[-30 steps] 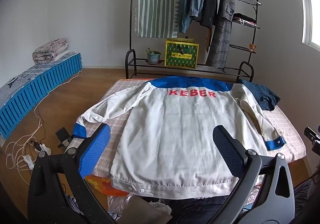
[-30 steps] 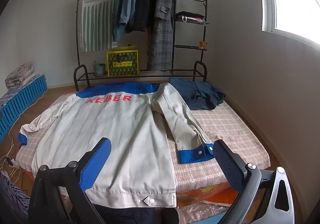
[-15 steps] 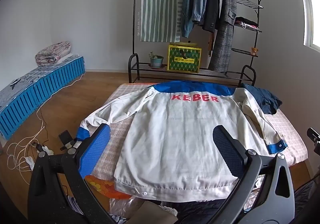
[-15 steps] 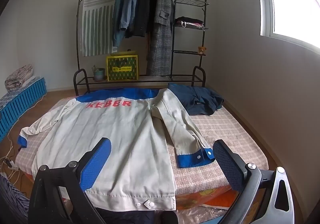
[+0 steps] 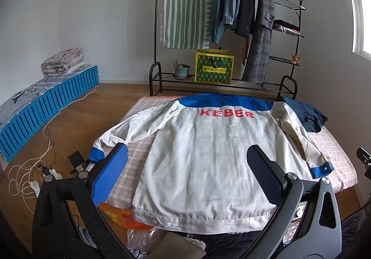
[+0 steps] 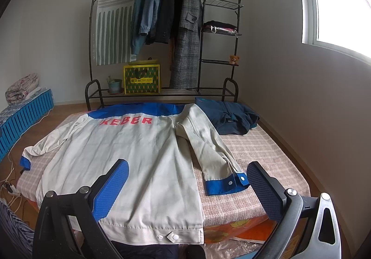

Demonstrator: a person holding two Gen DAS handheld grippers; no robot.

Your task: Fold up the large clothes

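A large white jacket [image 5: 208,154] with a blue yoke, blue cuffs and red "KEBER" lettering lies back-up, spread flat on the mattress [image 5: 334,150]; it also shows in the right wrist view [image 6: 129,154]. Its hem hangs at the near edge. Its left sleeve [image 5: 129,129] stretches out to the left edge. Its right sleeve [image 6: 208,147] lies along the body, blue cuff [image 6: 228,183] toward me. My left gripper [image 5: 185,173] is open and empty, held above the hem. My right gripper [image 6: 185,187] is open and empty, above the jacket's right hem corner.
A dark blue garment [image 6: 229,117] lies bunched at the mattress's far right corner. A black clothes rack [image 5: 231,27] with hanging coats stands behind the mattress. Blue crates [image 5: 46,106] line the left wall. Cables and a power strip [image 5: 34,173] lie on the wooden floor at left.
Both grippers have pulled back and risen slightly, so the jacket sits lower and farther in both views. The jacket has not moved. Both grippers stay open.
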